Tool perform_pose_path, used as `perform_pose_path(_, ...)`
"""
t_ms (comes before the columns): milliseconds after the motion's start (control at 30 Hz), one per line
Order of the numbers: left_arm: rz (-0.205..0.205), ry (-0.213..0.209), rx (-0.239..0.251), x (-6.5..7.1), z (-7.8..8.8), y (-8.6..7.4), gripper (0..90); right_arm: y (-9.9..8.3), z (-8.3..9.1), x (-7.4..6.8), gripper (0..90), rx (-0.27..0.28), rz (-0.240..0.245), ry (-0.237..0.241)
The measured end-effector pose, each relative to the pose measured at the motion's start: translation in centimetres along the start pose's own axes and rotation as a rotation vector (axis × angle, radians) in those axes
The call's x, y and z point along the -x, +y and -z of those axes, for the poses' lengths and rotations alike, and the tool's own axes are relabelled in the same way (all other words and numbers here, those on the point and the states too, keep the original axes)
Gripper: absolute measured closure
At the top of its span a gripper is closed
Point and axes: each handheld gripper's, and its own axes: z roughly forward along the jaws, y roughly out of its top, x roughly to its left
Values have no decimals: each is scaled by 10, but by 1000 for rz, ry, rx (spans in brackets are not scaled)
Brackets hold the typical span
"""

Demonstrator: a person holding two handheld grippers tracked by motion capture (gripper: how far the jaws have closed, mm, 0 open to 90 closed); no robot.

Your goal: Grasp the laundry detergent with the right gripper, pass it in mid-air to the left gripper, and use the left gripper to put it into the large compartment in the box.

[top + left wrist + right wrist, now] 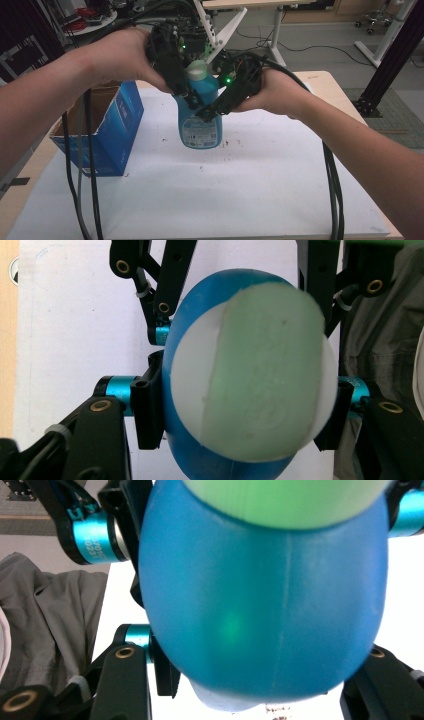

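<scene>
High view: we hold a blue bottle [200, 117] with a pale green cap [197, 70] up over the white table [250, 190], both grippers on it. The left gripper [187, 95] clamps the upper body from the left, and the right gripper [212, 110] clamps it from the right, just below. An open blue carton [112, 132] stands near, to the left.

Left gripper view: we look down on the cap [260, 375] and the bottle's blue shoulder [172, 365]. Our own jaws press both sides, so this gripper is clenched on the bottle. The other gripper's jaws reach in from the top.

Right gripper view: the blue body [260, 600] sits between our jaws, with the cap [285, 500] at the top. Contact is mostly hidden, but the jaws hug the sides, so we read it as gripping.

Handling, as we judge it: smooth, glossy plastic, likely slippery. The walls probably give under squeeze. Weight depends on the fill, which we cannot see. The best hold is the narrower shoulder below the cap, not the label [200, 130].
</scene>
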Motion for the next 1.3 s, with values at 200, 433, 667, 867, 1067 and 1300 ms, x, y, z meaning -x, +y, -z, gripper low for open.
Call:
perform_pose_path(200,4,-19,18,2,-1,0,377,1,0,-2,333,17,-3,-15)
perform_pose_path(433,14,-23,27,1,0,-2,377,3,1,-6,211,17,13,-40)
perform_pose_path(667,33,-10,30,-3,5,-8,377,-5,11,-3,133,-7,-37,-46)
perform_pose_path(867,71,7,41,-5,14,-15,377,-14,16,2,133,-47,-65,-74)
perform_pose_path(1067,140,29,71,-8,28,-24,377,-29,24,10,133,-95,-110,-99)
perform_pose_path(1300,227,82,99,-12,52,-36,377,-48,33,19,132,-165,-155,-128)
